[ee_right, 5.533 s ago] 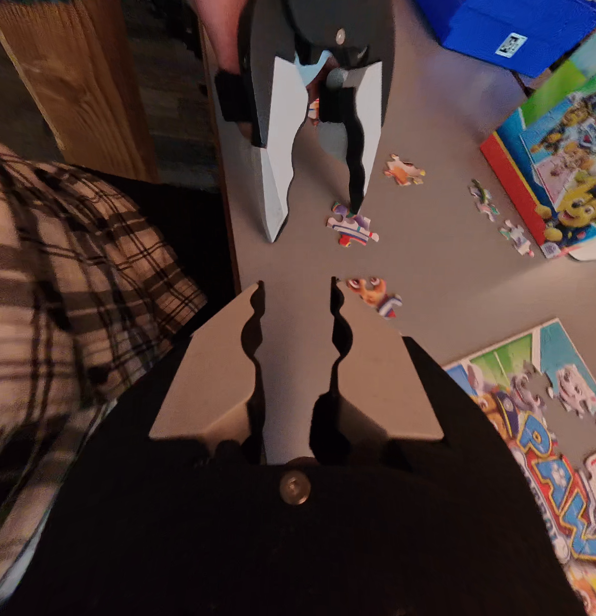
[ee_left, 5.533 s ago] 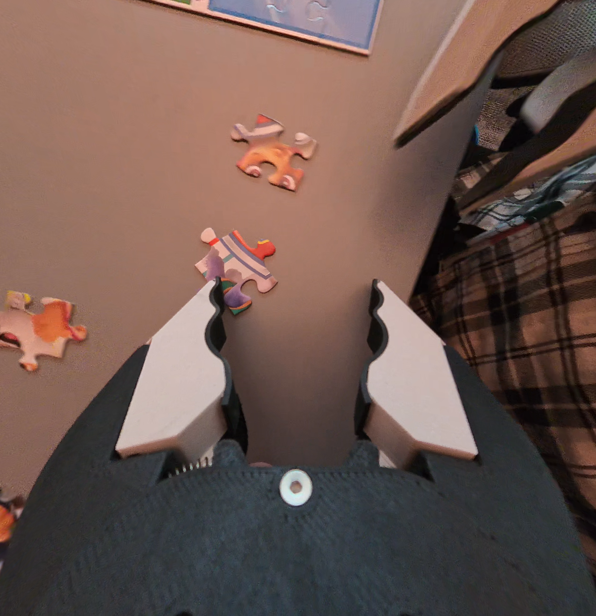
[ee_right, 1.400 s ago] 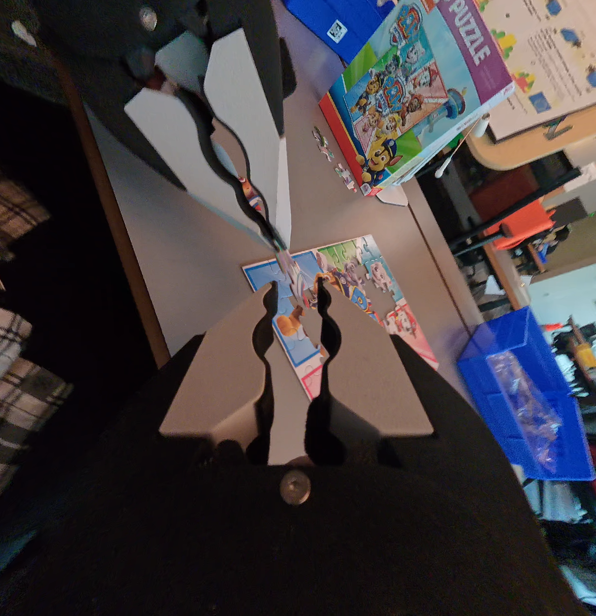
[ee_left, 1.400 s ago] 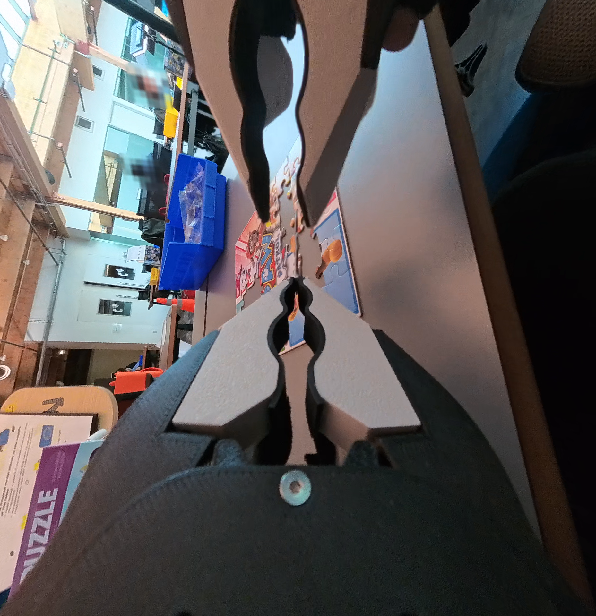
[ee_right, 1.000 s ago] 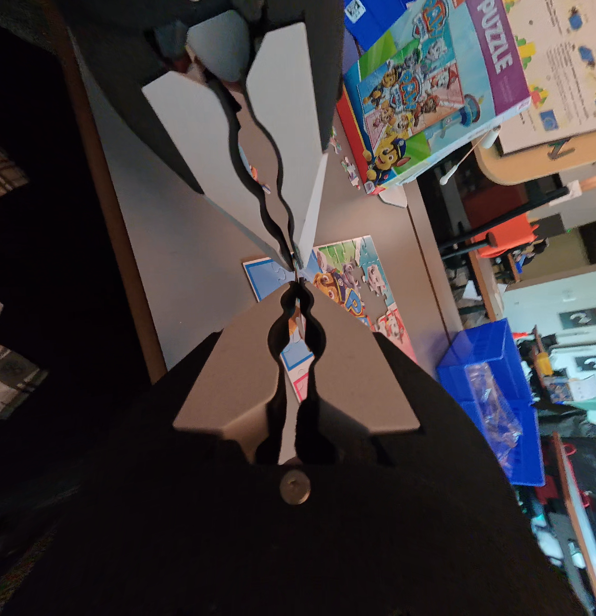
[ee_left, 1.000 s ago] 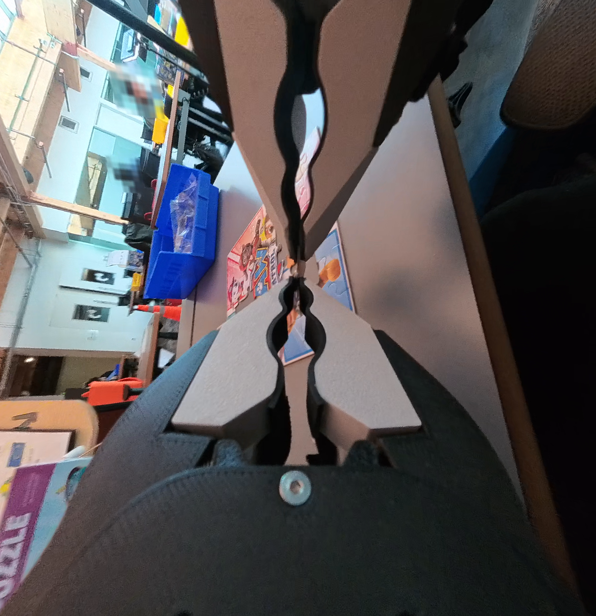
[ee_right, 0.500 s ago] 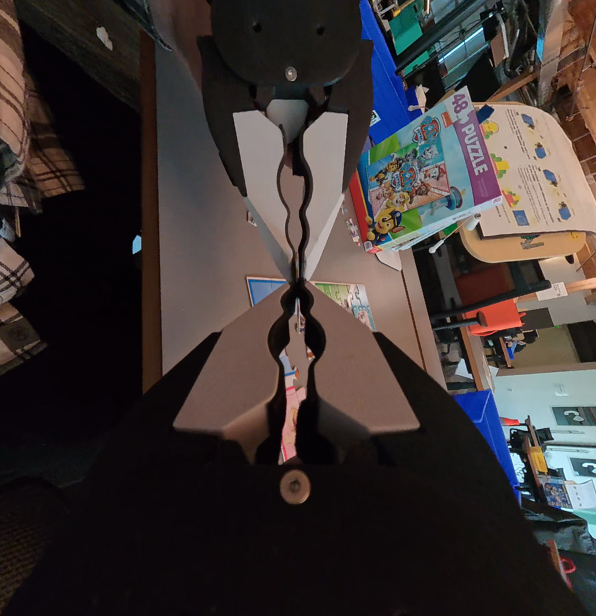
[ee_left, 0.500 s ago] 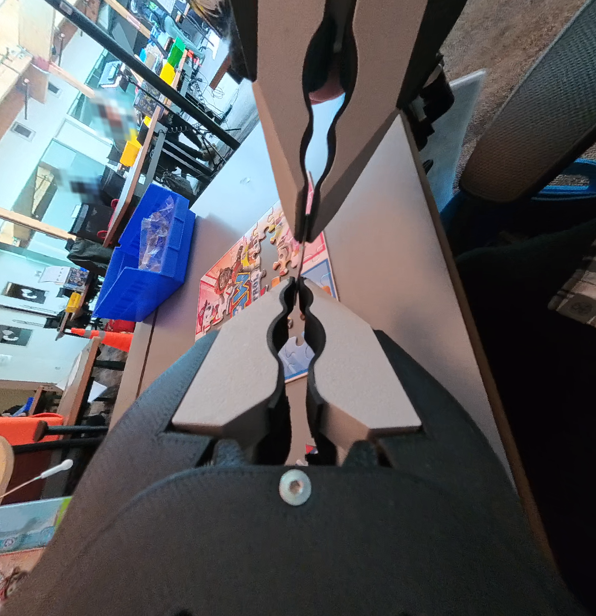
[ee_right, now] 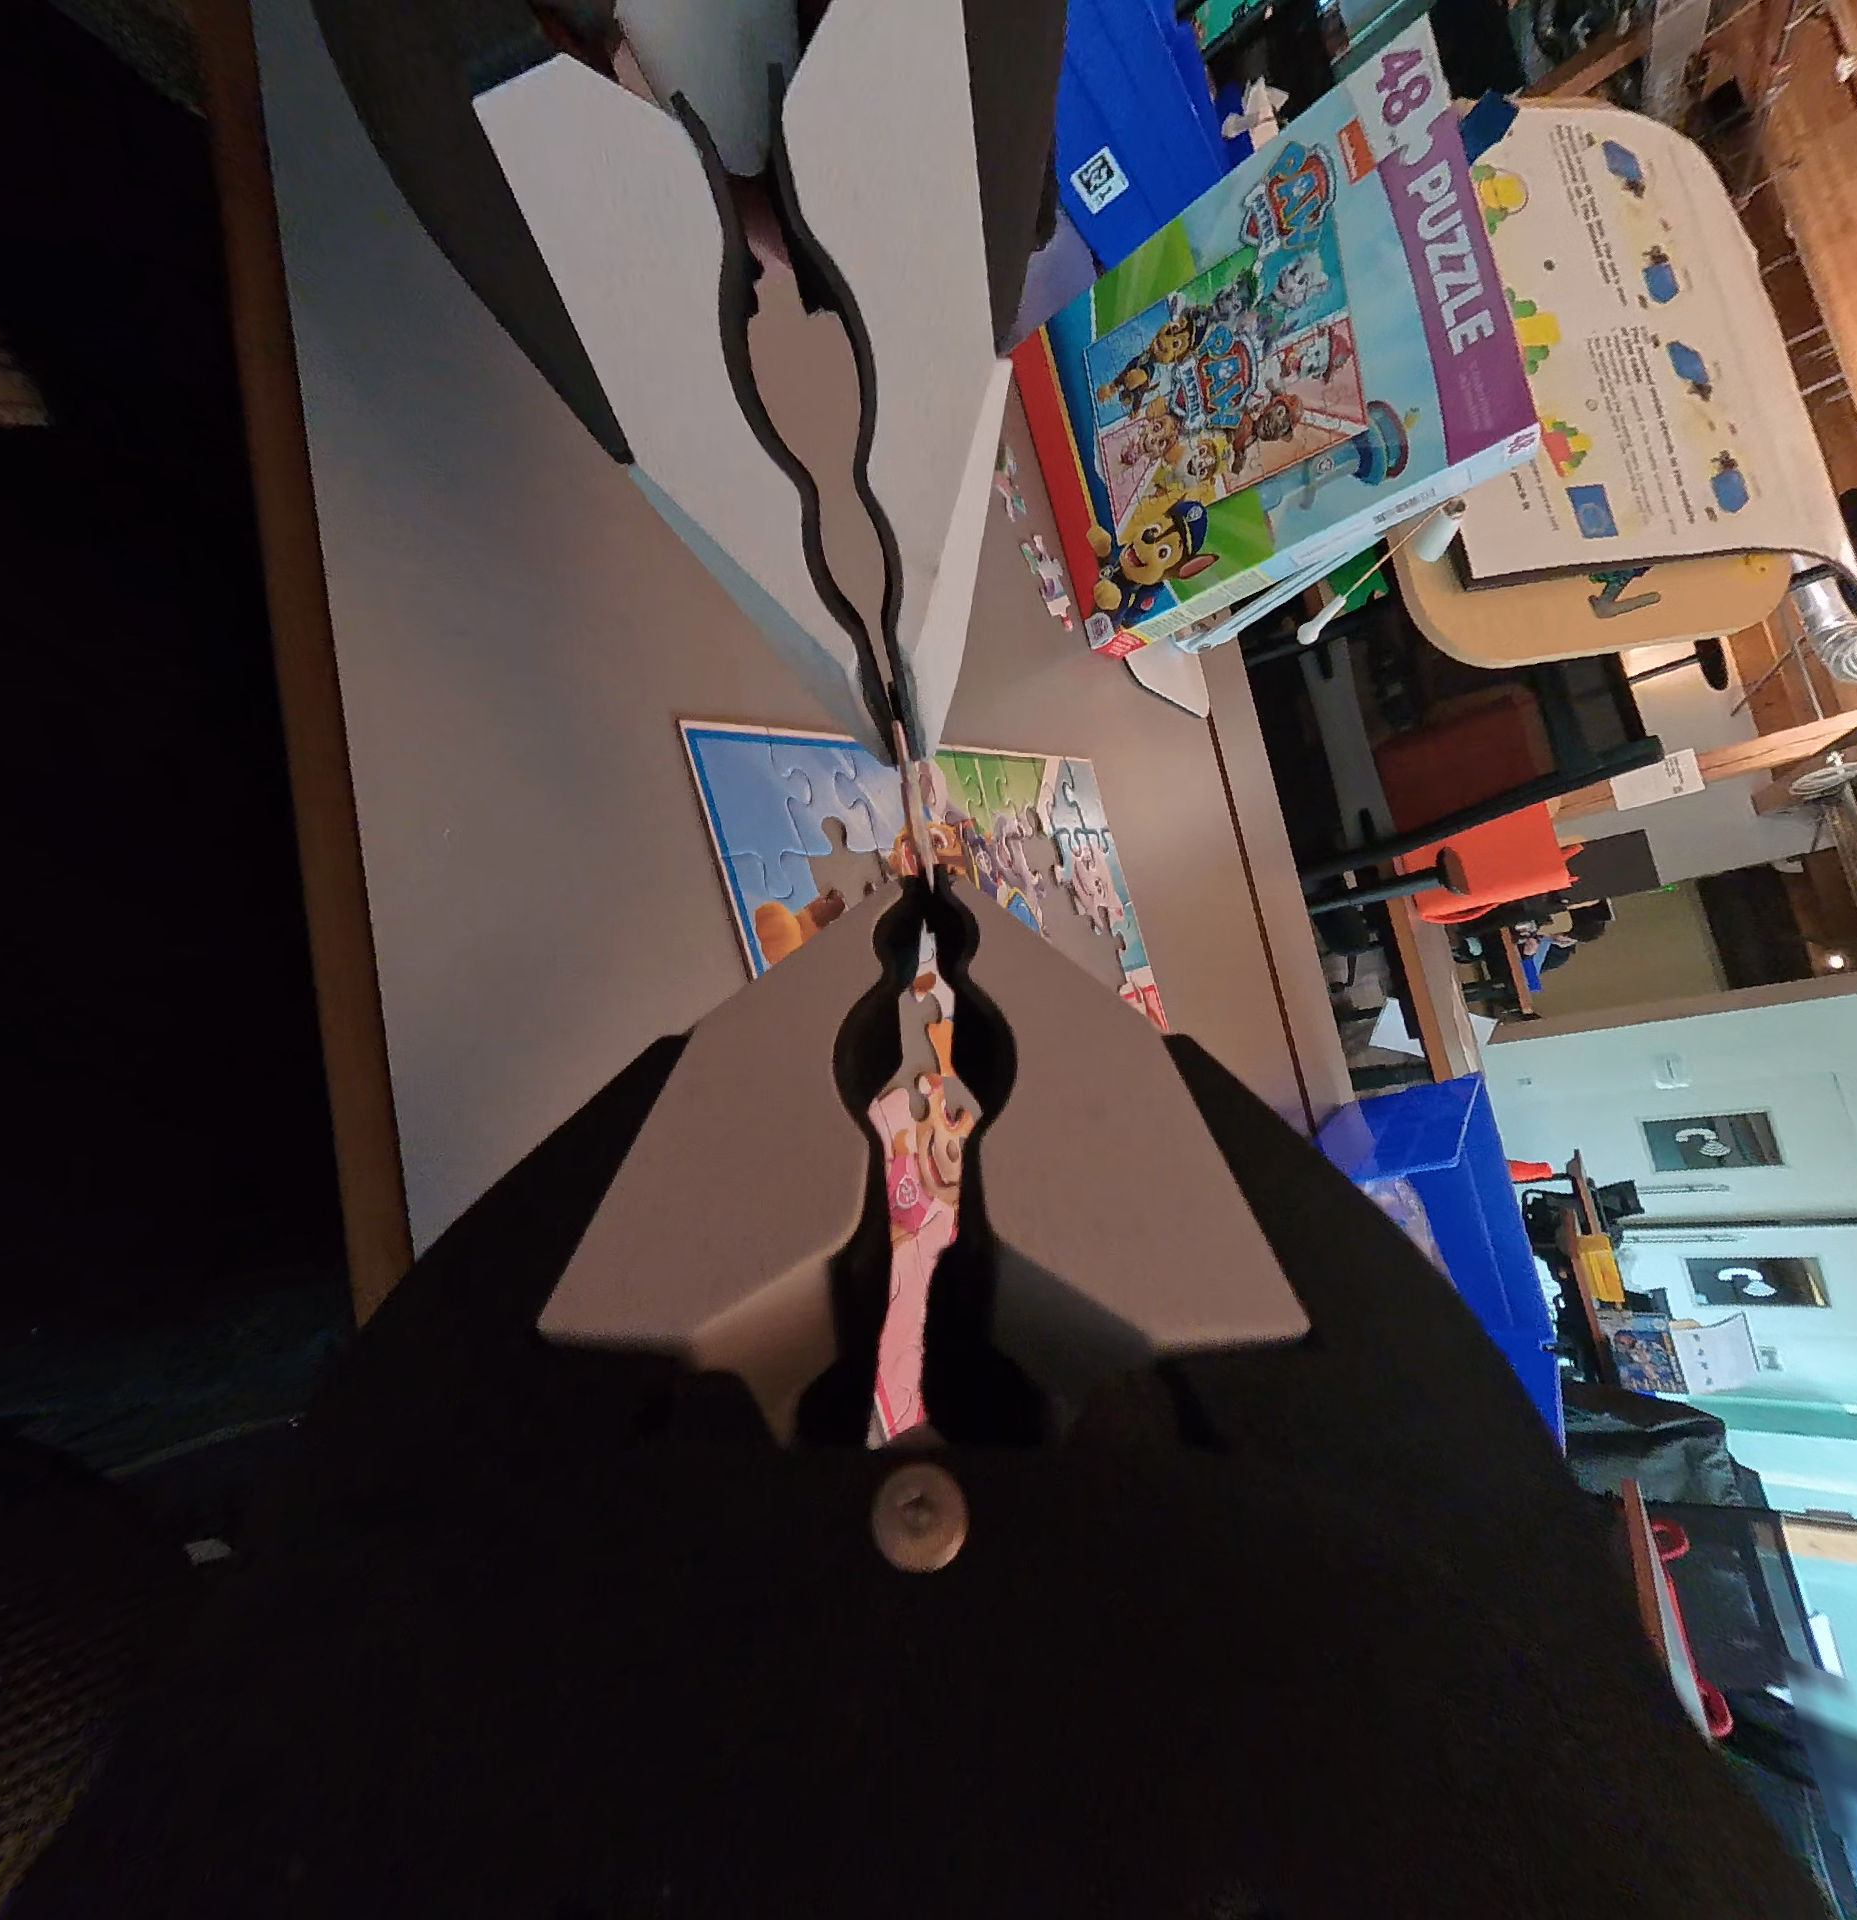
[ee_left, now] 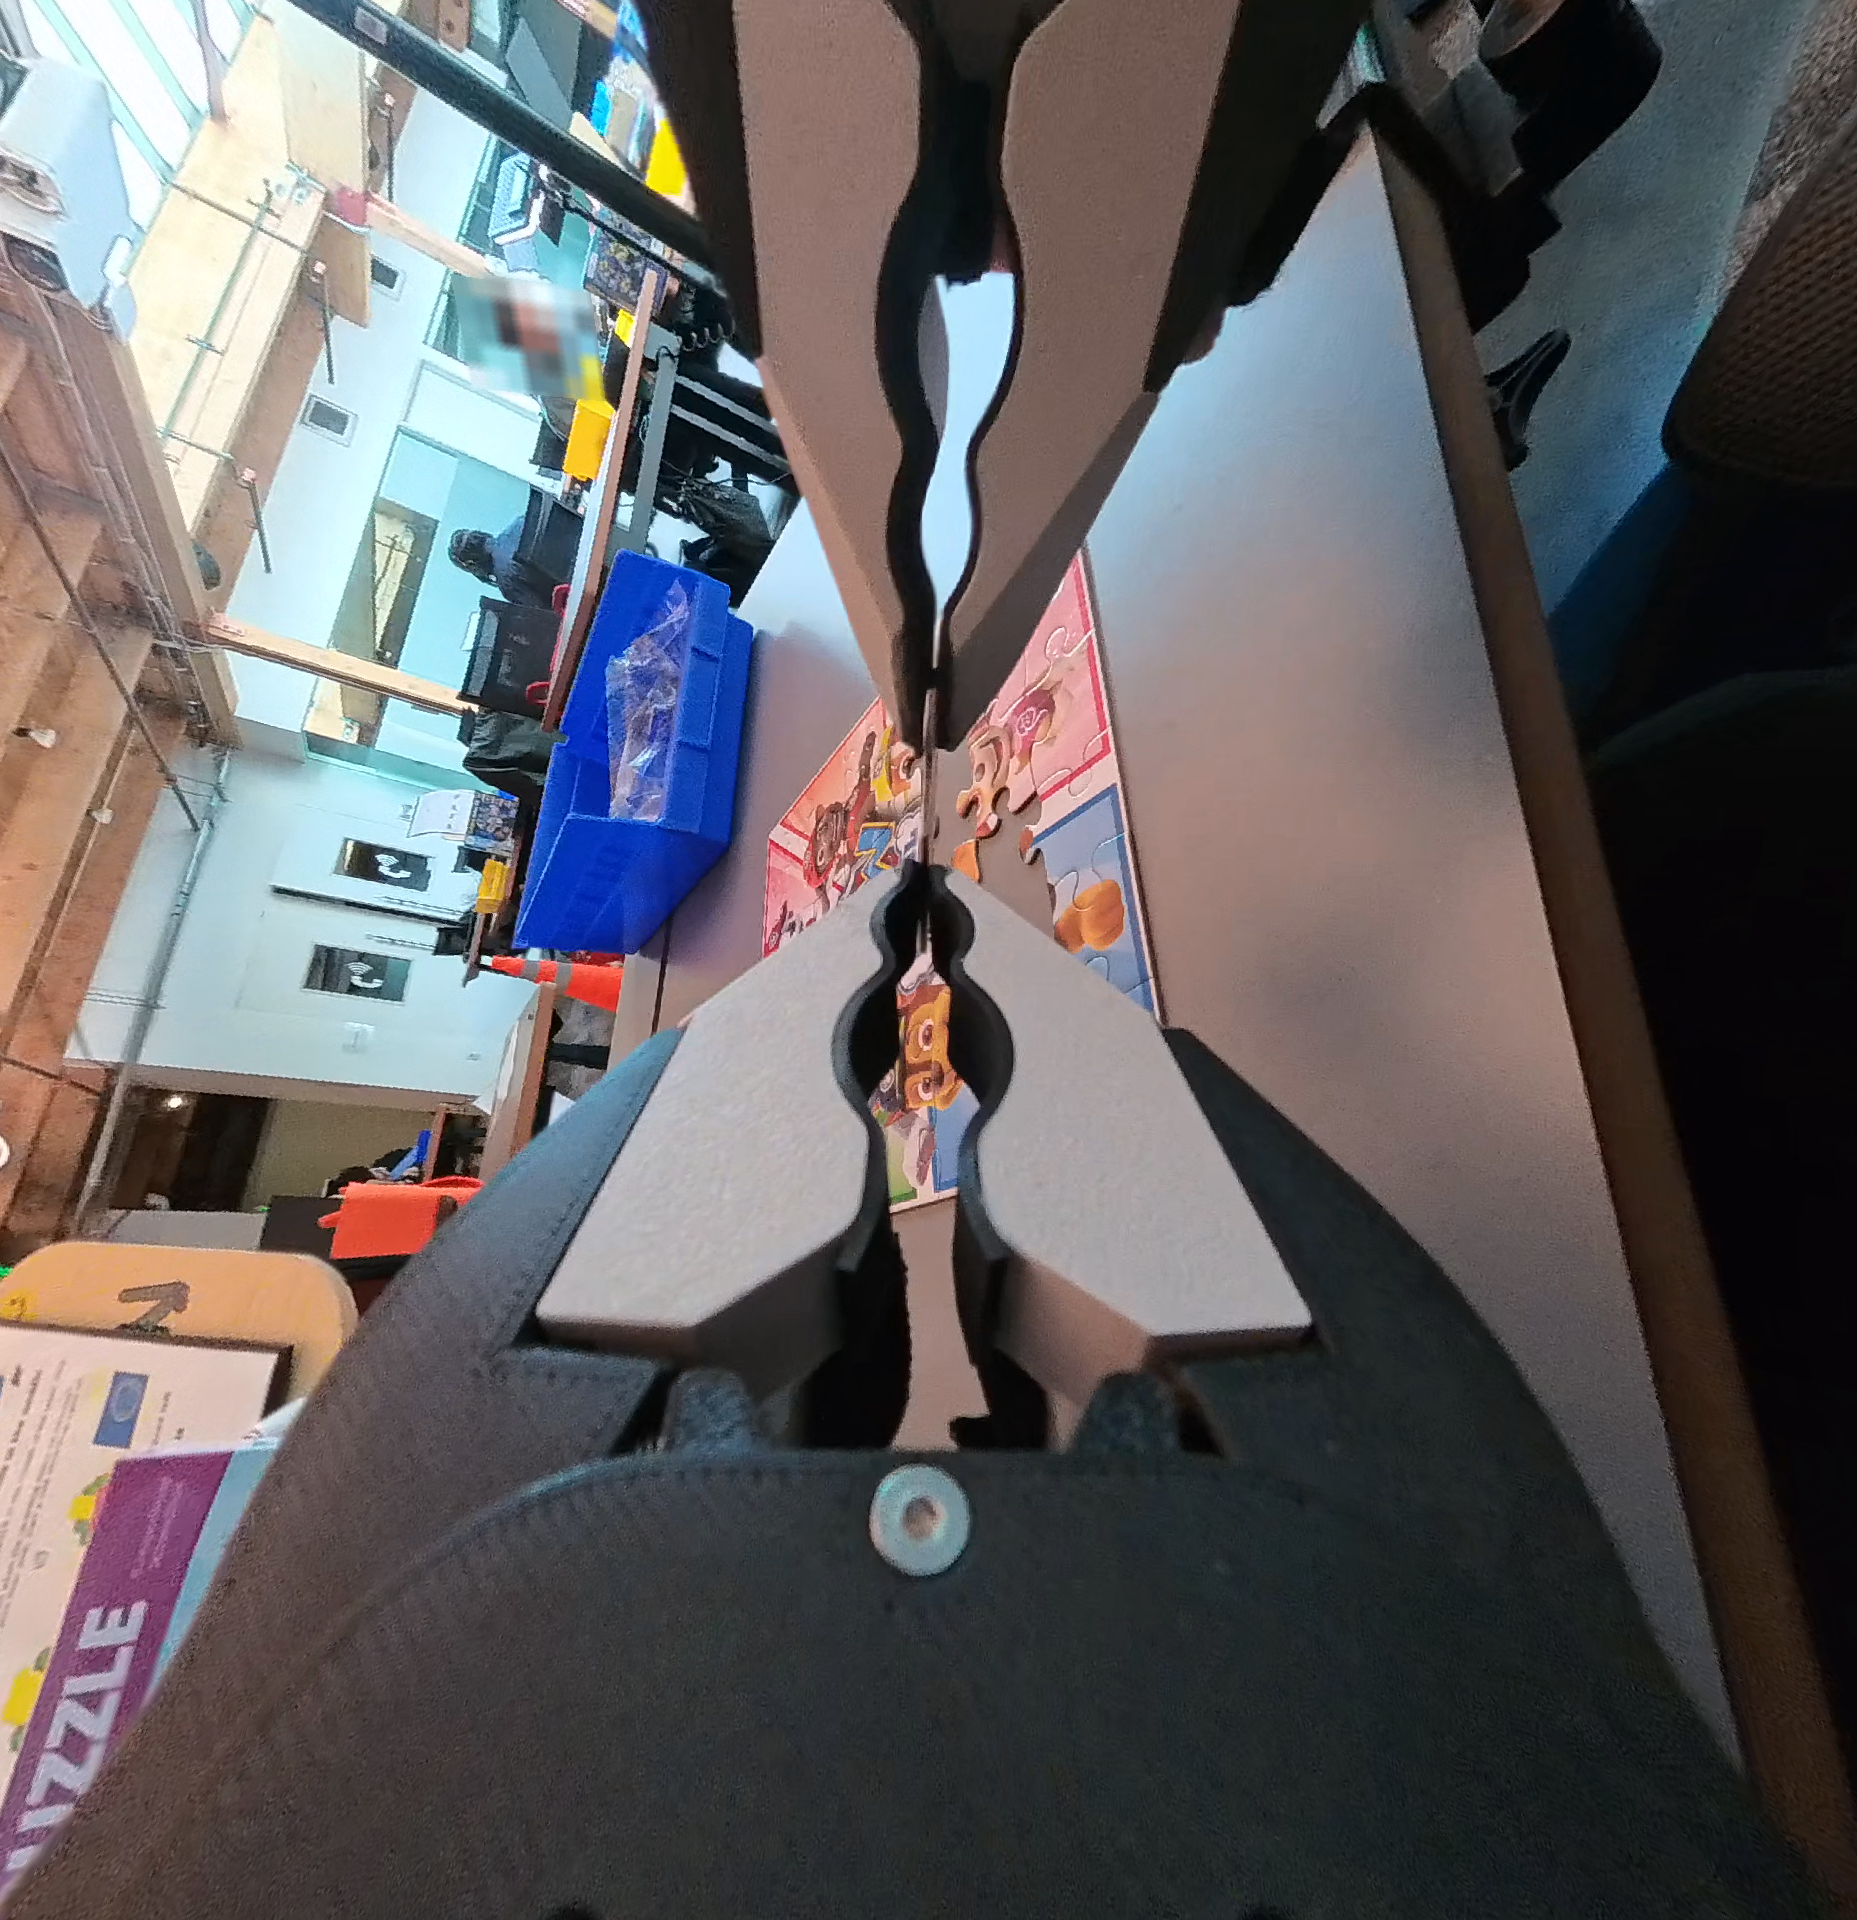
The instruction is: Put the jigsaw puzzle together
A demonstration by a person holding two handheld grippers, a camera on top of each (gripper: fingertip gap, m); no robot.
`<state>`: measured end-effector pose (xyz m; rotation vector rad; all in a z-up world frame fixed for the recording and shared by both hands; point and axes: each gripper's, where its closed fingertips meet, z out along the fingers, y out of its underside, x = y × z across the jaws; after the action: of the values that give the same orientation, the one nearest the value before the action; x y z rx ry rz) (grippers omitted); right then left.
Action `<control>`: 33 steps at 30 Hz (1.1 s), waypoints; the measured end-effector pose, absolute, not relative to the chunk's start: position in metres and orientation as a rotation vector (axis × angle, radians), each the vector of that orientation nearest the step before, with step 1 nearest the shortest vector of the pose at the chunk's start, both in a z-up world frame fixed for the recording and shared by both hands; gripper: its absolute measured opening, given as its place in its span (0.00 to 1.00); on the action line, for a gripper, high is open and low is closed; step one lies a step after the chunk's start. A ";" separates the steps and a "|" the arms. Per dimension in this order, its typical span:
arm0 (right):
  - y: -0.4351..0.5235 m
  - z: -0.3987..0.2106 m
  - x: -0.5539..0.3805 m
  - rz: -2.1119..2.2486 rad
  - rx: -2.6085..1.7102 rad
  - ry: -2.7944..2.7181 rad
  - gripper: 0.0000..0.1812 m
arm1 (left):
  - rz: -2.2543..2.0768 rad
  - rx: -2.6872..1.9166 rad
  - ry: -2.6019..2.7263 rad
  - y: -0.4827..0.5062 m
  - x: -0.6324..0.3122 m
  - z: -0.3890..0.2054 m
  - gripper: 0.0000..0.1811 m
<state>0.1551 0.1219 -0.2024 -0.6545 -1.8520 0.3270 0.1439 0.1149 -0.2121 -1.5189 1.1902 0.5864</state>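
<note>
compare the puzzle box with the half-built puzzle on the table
The puzzle box shows a whole picture; the half-built puzzle has gaps among its pieces. The box is a thick carton with a purple band; the puzzle lies flat with a blue border. Both show cartoon dogs.

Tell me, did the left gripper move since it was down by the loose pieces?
Yes. The left gripper rose off the table and now meets the right gripper above the puzzle.

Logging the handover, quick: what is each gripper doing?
Left gripper: shut on the puzzle piece.
Right gripper: shut on the same piece, edge-on.
</note>
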 end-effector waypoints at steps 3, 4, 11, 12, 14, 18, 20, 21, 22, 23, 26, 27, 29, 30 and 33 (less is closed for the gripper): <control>0.125 -0.202 0.157 0.324 -0.695 -1.836 0.02 | 0.628 -1.504 1.201 0.115 0.144 -0.212 0.00; 0.125 -0.201 0.158 0.335 -0.712 -1.832 0.03 | 0.635 -1.503 1.202 0.116 0.143 -0.212 0.00; 0.126 -0.198 0.165 0.401 -0.839 -1.788 0.07 | 0.656 -1.491 1.223 0.115 0.143 -0.213 0.00; 0.127 -0.199 0.164 0.381 -0.841 -1.790 0.05 | 0.659 -1.483 1.230 0.115 0.144 -0.213 0.00; 0.128 -0.203 0.163 0.342 -0.823 -1.801 0.00 | 0.672 -1.478 1.236 0.115 0.143 -0.212 0.00; 0.128 -0.203 0.162 0.274 -0.761 -1.798 0.00 | 0.654 -1.474 1.233 0.115 0.142 -0.210 0.00; 0.129 -0.202 0.161 0.239 -0.724 -1.791 0.00 | 0.654 -1.473 1.229 0.115 0.141 -0.210 0.00; 0.128 -0.201 0.161 0.225 -0.708 -1.788 0.00 | 0.656 -1.470 1.229 0.115 0.141 -0.209 0.00; 0.128 -0.202 0.161 0.215 -0.701 -1.790 0.00 | 0.651 -1.471 1.230 0.115 0.141 -0.210 0.00; 0.128 -0.202 0.161 0.207 -0.696 -1.792 0.00 | 0.644 -1.474 1.232 0.115 0.141 -0.210 0.00; 0.130 -0.203 0.162 0.199 -0.696 -1.791 0.00 | 0.621 -1.483 1.238 0.117 0.141 -0.212 0.00; 0.130 -0.204 0.162 0.198 -0.698 -1.793 0.00 | 0.614 -1.487 1.240 0.117 0.141 -0.212 0.00; 0.131 -0.205 0.163 0.189 -0.698 -1.791 0.00 | 0.601 -1.494 1.235 0.118 0.141 -0.212 0.00; 0.133 -0.205 0.163 0.184 -0.701 -1.790 0.00 | 0.595 -1.507 1.231 0.119 0.139 -0.214 0.03; 0.139 -0.206 0.165 0.172 -0.716 -1.780 0.00 | 0.561 -1.556 1.217 0.121 0.132 -0.219 0.07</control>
<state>0.1650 0.1388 -0.2055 -0.7158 -1.7802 0.1718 0.1321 0.1207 -0.2188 -1.5561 1.2167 0.5611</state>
